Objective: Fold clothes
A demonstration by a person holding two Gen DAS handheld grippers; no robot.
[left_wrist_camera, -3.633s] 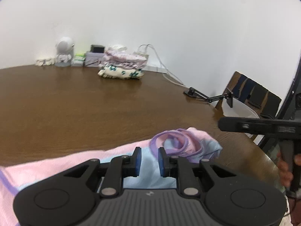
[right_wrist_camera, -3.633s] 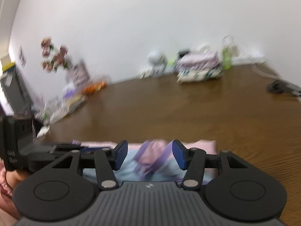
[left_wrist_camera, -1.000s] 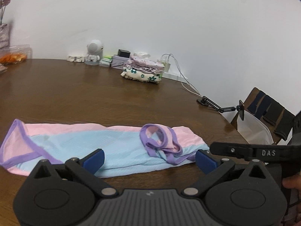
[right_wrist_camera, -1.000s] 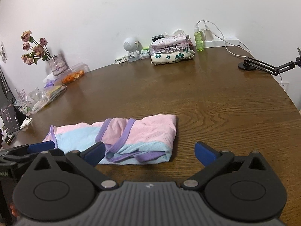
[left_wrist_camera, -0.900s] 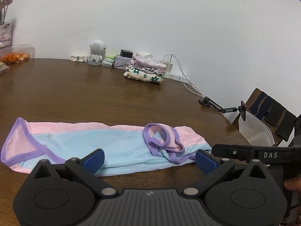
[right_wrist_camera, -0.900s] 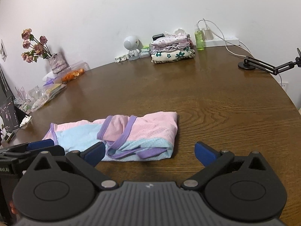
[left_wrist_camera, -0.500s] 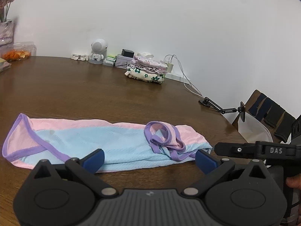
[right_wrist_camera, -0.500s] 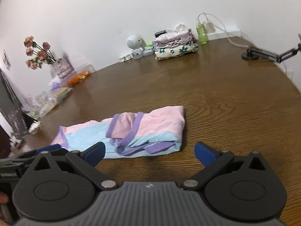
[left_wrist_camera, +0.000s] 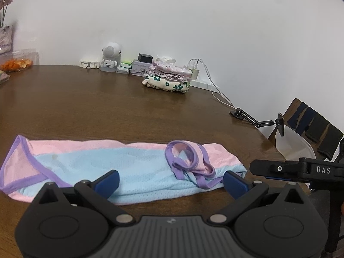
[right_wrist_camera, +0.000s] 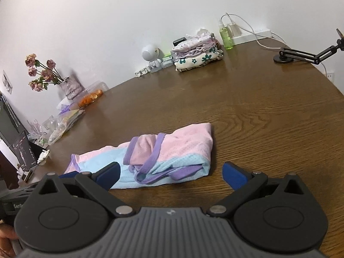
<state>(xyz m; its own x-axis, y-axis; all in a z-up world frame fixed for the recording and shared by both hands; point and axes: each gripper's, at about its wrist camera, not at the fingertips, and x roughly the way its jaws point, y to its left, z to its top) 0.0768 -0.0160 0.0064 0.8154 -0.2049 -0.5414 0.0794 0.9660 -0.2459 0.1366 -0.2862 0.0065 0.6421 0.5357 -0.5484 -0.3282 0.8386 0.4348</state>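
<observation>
A pink and light-blue garment with purple trim (left_wrist_camera: 120, 165) lies folded into a long strip on the brown wooden table (left_wrist_camera: 107, 107). Its purple straps (left_wrist_camera: 189, 163) are bunched on top near the right end. My left gripper (left_wrist_camera: 171, 182) hovers open just in front of the strip, holding nothing. In the right wrist view the same garment (right_wrist_camera: 172, 154) lies ahead of my right gripper (right_wrist_camera: 171, 176), which is open and empty too. The right gripper's body (left_wrist_camera: 296, 169) shows at the right edge of the left wrist view.
A stack of folded clothes (left_wrist_camera: 167, 77) sits at the table's far side, beside a small white robot figure (left_wrist_camera: 110, 57), boxes and a charger cable. A black phone arm (left_wrist_camera: 258, 120) stands at the right edge. Flowers (right_wrist_camera: 43, 71) and snack packets crowd the left.
Both grippers were nearly shut over the garment 3.6 s ago; they have since opened wide and drawn back. The garment lies flat. Over the last second both views shifted only slightly.
</observation>
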